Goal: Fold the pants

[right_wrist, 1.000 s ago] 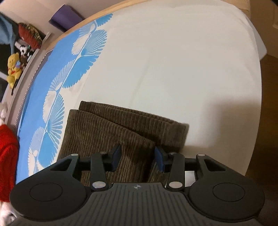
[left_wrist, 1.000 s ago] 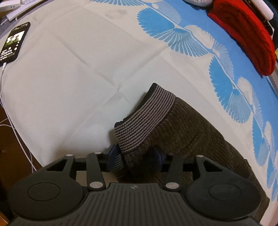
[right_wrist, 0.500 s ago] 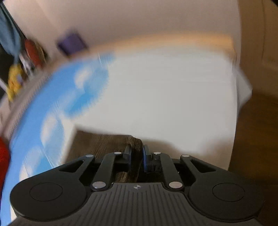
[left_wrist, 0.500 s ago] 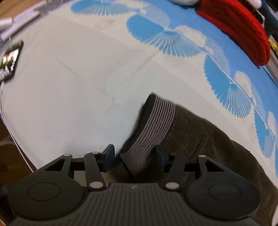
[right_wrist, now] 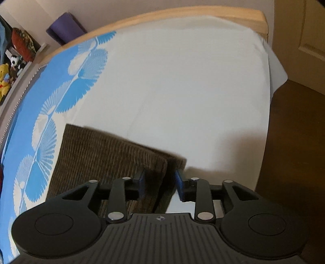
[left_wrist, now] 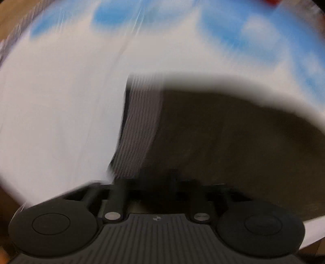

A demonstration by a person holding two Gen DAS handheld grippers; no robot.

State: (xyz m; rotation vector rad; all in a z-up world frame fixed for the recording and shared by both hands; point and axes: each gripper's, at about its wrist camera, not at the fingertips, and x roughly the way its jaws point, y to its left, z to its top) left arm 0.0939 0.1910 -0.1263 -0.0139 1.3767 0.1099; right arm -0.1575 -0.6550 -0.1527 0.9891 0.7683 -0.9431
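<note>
In the left wrist view, the fingers of the left gripper [left_wrist: 172, 178] are seen drawn together after just closing, at the near edge of the pants [left_wrist: 233, 146]; through the blur it cannot be told whether cloth is pinched between them. The pants are spread on the bed [left_wrist: 61, 111], with the striped waistband [left_wrist: 140, 126] lying left of the brown cloth. In the right wrist view, the fingers [right_wrist: 179, 184] of the right gripper [right_wrist: 160, 183] are held apart, having just been opening, and a folded corner of the pants [right_wrist: 105, 154] is straddled by them without being pressed. The pants are laid on the white and blue sheet [right_wrist: 182, 91], near the bed's near edge. A wooden frame [right_wrist: 203, 17] borders the far side.
</note>
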